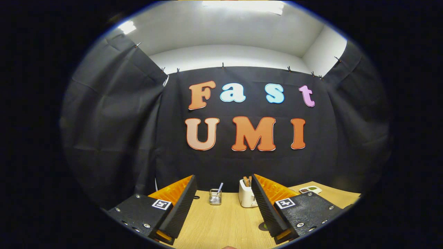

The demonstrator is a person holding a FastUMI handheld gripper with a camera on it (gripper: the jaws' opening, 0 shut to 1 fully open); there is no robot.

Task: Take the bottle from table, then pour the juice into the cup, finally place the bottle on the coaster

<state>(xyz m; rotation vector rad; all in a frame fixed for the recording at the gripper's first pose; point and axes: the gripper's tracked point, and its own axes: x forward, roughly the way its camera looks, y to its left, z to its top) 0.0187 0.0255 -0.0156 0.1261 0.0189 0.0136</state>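
I have the gripper [224, 204] spread wide, its two ribbed, wedge-shaped fingers well apart with nothing held between them. Under and between them runs the table [221, 224], a smooth pale wood-grain top. Close to the right finger's inner edge a small dark round patch with a green mark [263, 226] lies flat on the wood; I cannot tell what it is. Beyond the fingertips, near the table's far edge, stands a small square clear holder [215, 197] with a thin striped stick leaning up out of it. Beside it, touching the right finger's outline, sits a white boxy toaster [246, 195] with brown slices in its slots. Farther right lies a flat white tray [310, 189] with small dark and green items.
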